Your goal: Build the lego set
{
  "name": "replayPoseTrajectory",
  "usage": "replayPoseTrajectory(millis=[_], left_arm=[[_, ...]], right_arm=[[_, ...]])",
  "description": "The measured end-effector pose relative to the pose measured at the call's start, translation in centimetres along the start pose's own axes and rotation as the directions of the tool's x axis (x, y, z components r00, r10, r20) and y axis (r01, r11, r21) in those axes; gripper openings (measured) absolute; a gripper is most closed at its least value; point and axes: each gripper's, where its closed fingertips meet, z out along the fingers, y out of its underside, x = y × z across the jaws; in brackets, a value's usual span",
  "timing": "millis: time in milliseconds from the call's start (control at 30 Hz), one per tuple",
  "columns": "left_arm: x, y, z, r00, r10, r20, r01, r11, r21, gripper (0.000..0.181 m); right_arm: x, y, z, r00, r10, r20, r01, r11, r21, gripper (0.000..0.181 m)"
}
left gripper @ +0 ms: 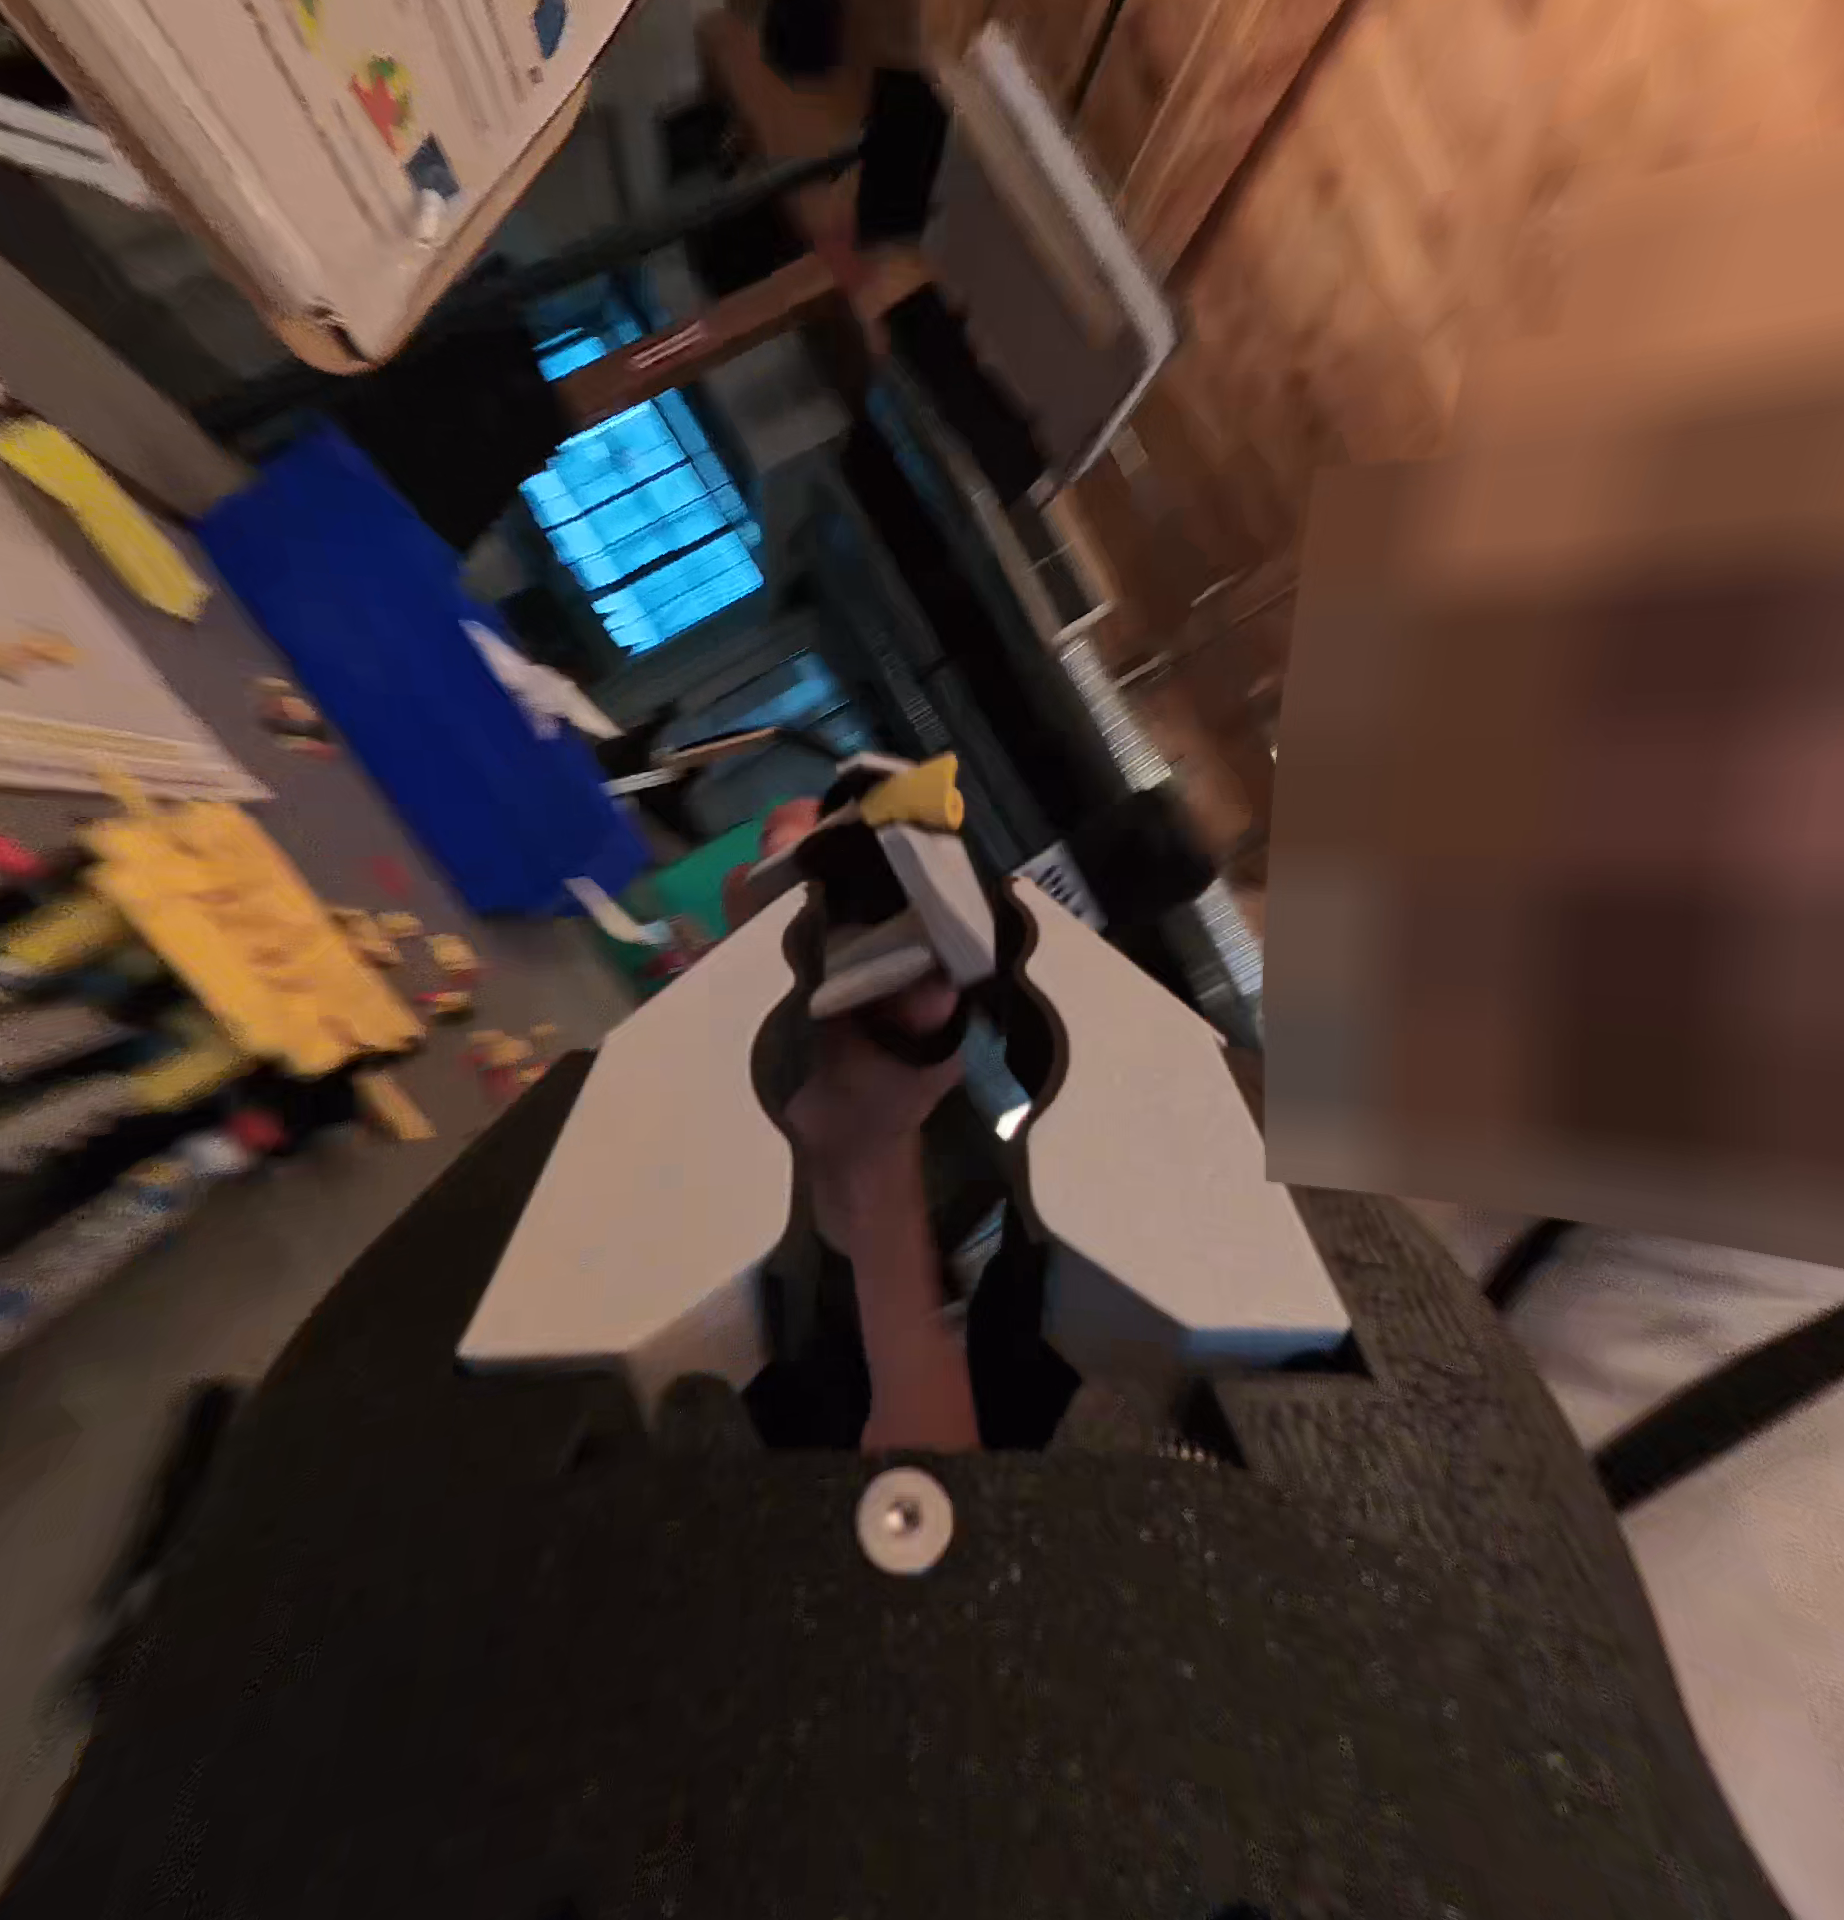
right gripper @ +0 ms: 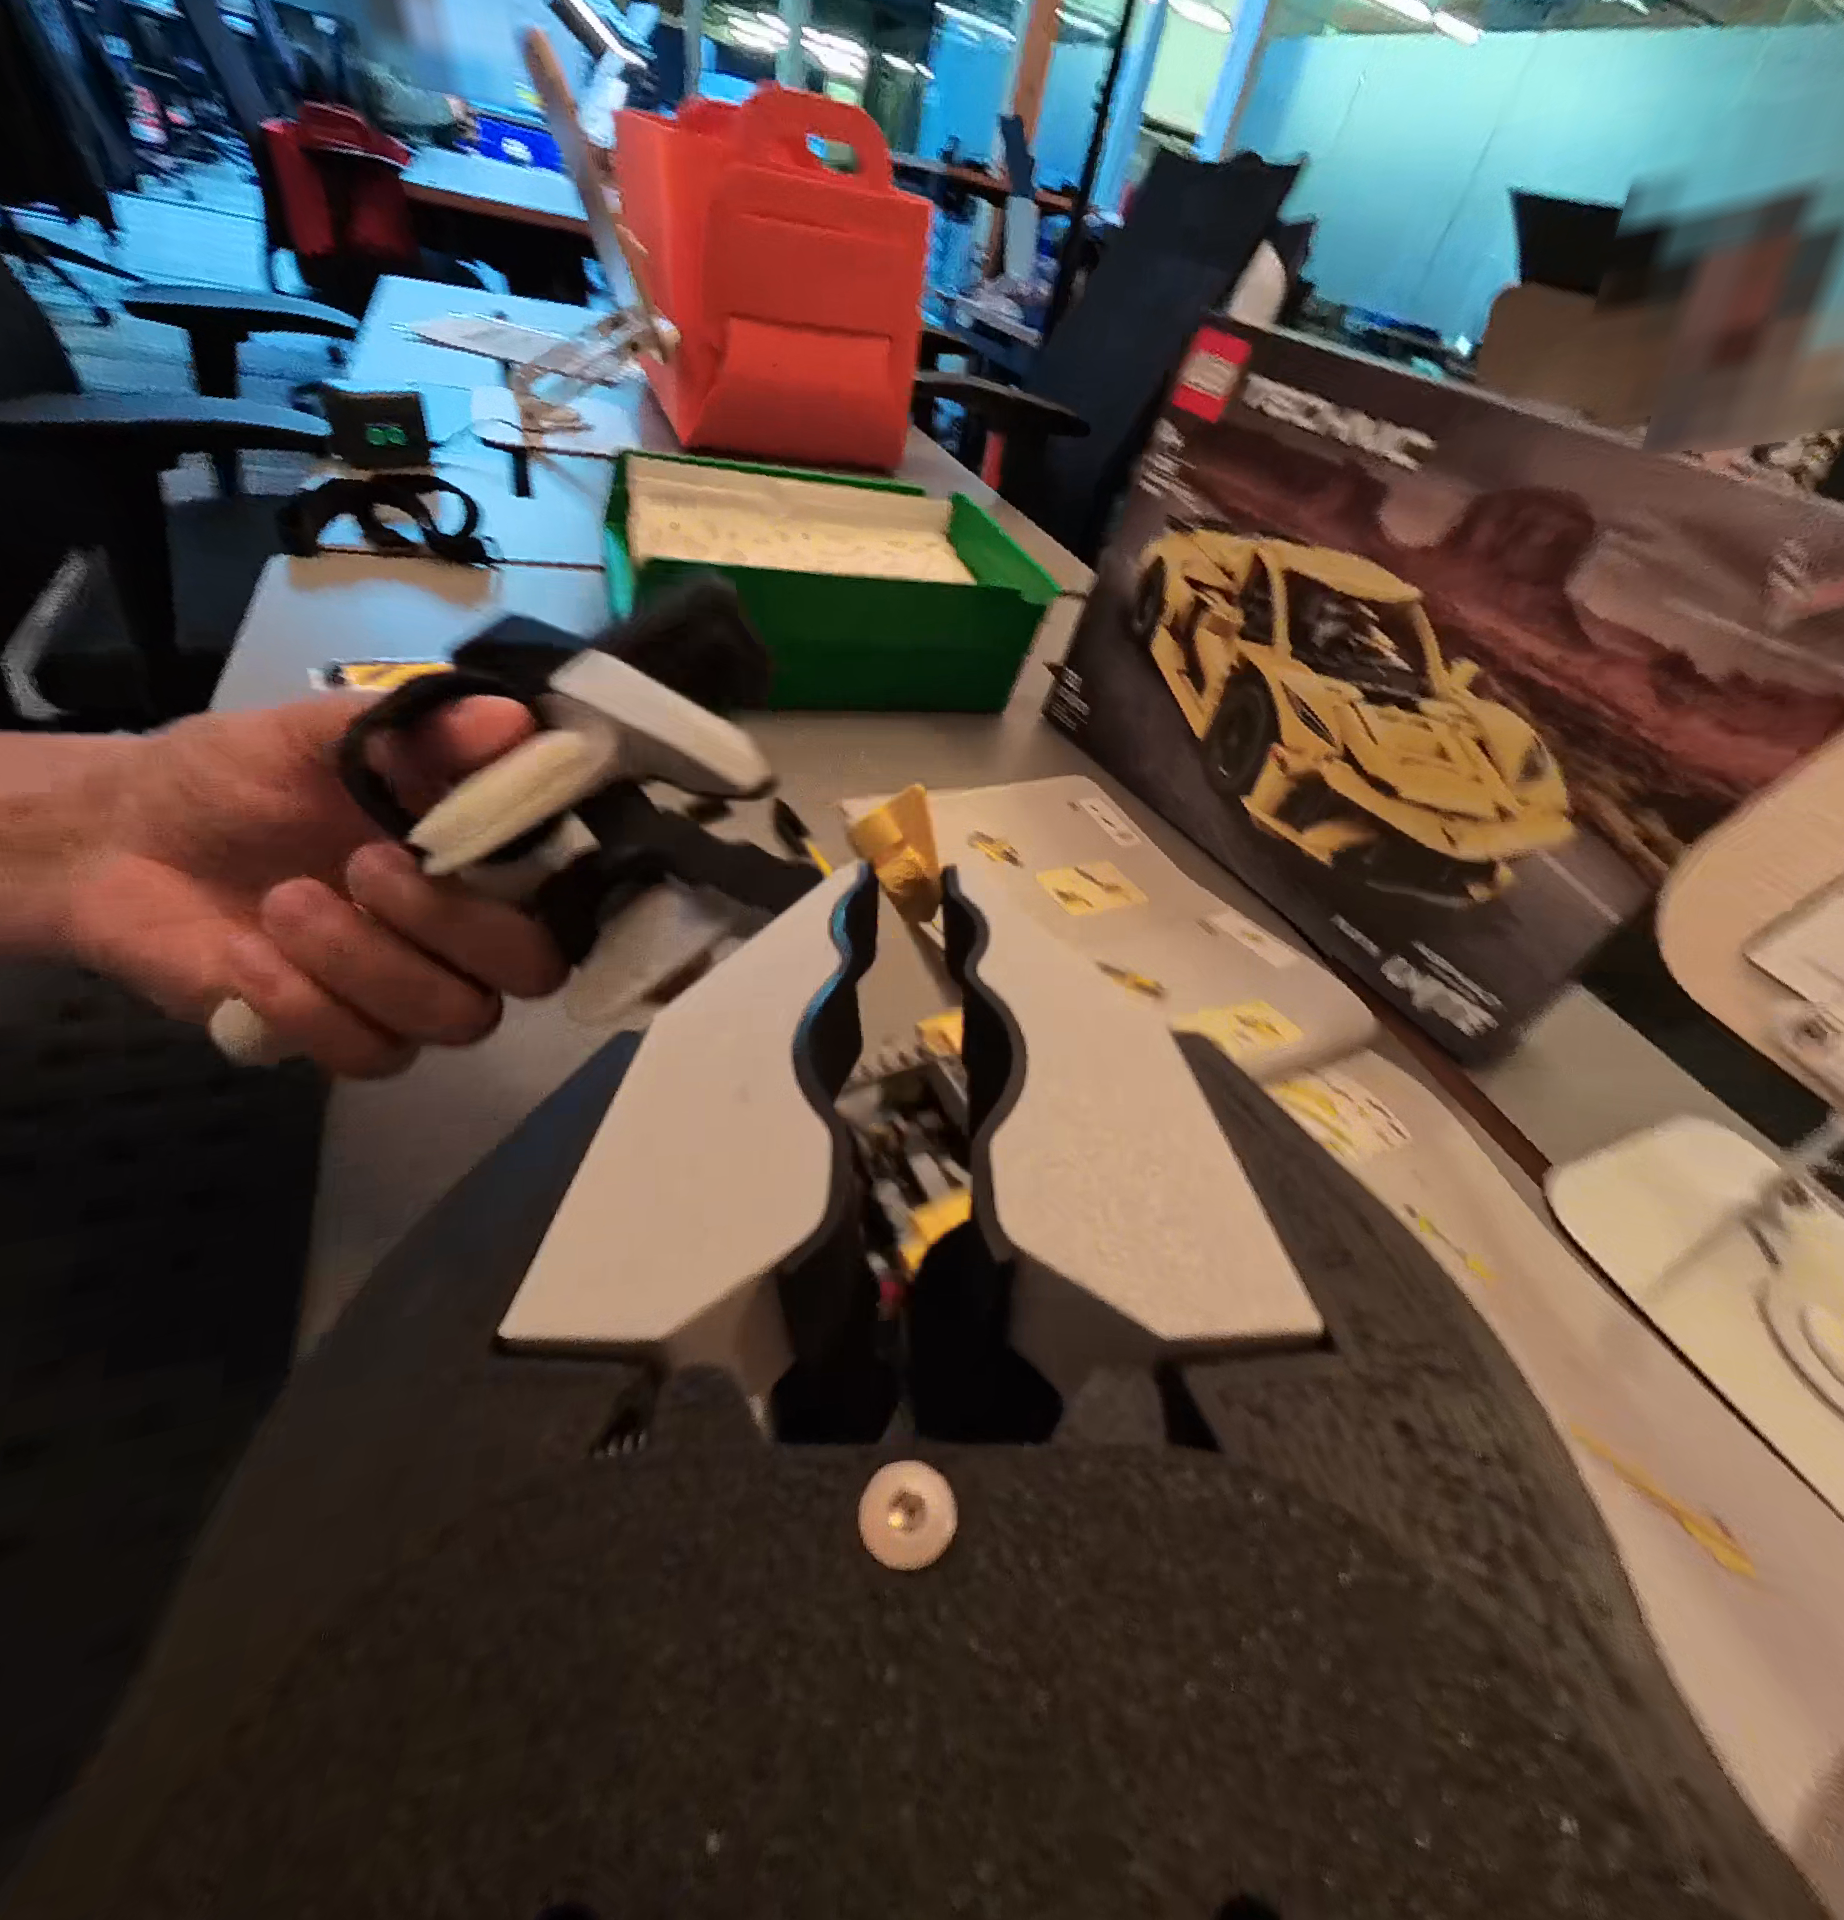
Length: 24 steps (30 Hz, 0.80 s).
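Yellow lego piece (right gripper: 902, 854) sat pinched at tips of right gripper (right gripper: 910, 883), above instruction sheet (right gripper: 1094, 894) on table (right gripper: 398, 613). Left gripper (left gripper: 902, 894), tilted sideways, jaws narrowly parted, held nothing. Lego box (right gripper: 1417, 665) stood just behind sheet.

The set box (right gripper: 1417, 665) standing on the worktop (right gripper: 897, 748) bears a red square logo at its upper left corner, a pale wordmark beside it, and small print along its lower edge; the open instruction sheet (right gripper: 1157, 935) carries small step numbers beside yellow panels, too blurred to read; in the left wrist view, every printed surface is smeared beyond reading.
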Motion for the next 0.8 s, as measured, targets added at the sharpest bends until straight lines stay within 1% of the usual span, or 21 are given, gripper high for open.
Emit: replayPoseTrajectory(millis=[33,67,100,133,200,233,267,333,367,400,467,533,567,667,700,733,800], left_arm=[[-1.0,-0.2,0.1,0.993,0.099,0.071,-0.095,0.994,-0.056,0.031],[-2.0,-0.8,0.1,0.969,0.208,0.136,-0.193,0.974,-0.115,0.032],[-3.2,-1.7,0.1,0.925,0.327,0.195,-0.293,0.939,-0.183,0.032],[-4.5,-2.9,0.1,0.862,0.443,0.248,-0.385,0.889,-0.249,0.032],[-6.6,-6.1,0.1,0.704,0.636,0.315,-0.537,0.768,-0.349,0.032],[-7.6,-7.7,-0.1,0.613,0.712,0.342,-0.595,0.701,-0.393,0.032],[-8.7,-9.1,-0.3,0.520,0.775,0.359,-0.641,0.632,-0.435,0.032],[-10.8,-11.3,-0.9,0.342,0.858,0.383,-0.710,0.502,-0.493,0.031],[-11.5,-11.8,-1.2,0.282,0.875,0.393,-0.729,0.461,-0.505,0.031],[-11.9,-11.9,-1.5,0.256,0.882,0.397,-0.740,0.443,-0.506,0.031],[-12.0,-11.6,-2.0,0.228,0.894,0.386,-0.758,0.411,-0.505,0.024],[-12.2,-12.3,-3.1,0.149,0.900,0.410,-0.771,0.365,-0.522,0.020],[-12.3,-12.6,-3.3,0.142,0.896,0.420,-0.773,0.366,-0.518,0.020],[-12.4,-12.5,-3.0,0.247,0.871,0.425,-0.766,0.444,-0.465,0.020],[-12.7,-12.4,-3.0,0.270,0.863,0.427,-0.757,0.464,-0.460,0.020],[-13.1,-12.4,-3.1,0.277,0.859,0.432,-0.747,0.475,-0.465,0.020],[-13.5,-12.5,-3.2,0.267,0.859,0.436,-0.739,0.473,-0.479,0.020]], right_arm=[[1.7,0.9,-0.6,0.999,0.016,-0.034,-0.017,0.999,-0.030,0.011],[3.7,2.3,-1.3,0.996,0.026,-0.080,-0.032,0.997,-0.074,0.011],[5.9,3.9,-1.9,0.991,0.035,-0.131,-0.051,0.991,-0.125,0.011],[7.9,5.7,-2.5,0.983,0.049,-0.179,-0.081,0.981,-0.179,0.011],[10.9,9.4,-3.3,0.962,0.090,-0.258,-0.162,0.949,-0.270,0.011],[11.7,10.8,-3.4,0.953,0.121,-0.278,-0.203,0.936,-0.288,0.011],[12.2,11.8,-3.6,0.942,0.151,-0.299,-0.242,0.925,-0.295,0.011],[12.6,12.7,-3.7,0.925,0.197,-0.326,-0.294,0.913,-0.282,0.011],[12.6,13.1,-3.7,0.923,0.204,-0.327,-0.302,0.910,-0.284,0.011],[12.7,13.5,-3.8,0.921,0.197,-0.336,-0.302,0.906,-0.297,0.011],[13.0,14.4,-3.8,0.917,0.191,-0.349,-0.313,0.889,-0.335,0.011],[12.9,14.6,-3.5,0.911,0.240,-0.335,-0.353,0.874,-0.334,0.011],[12.9,14.6,-3.4,0.907,0.260,-0.331,-0.368,0.872,-0.323,0.011],[13.1,15.6,-3.5,0.907,0.256,-0.334,-0.370,0.863,-0.343,0.011],[13.2,15.7,-3.6,0.907,0.256,-0.333,-0.370,0.863,-0.344,0.011],[13.2,15.6,-3.6,0.906,0.262,-0.332,-0.373,0.866,-0.334,0.011],[13.1,15.0,-3.6,0.907,0.278,-0.317,-0.376,0.874,-0.308,0.011]])
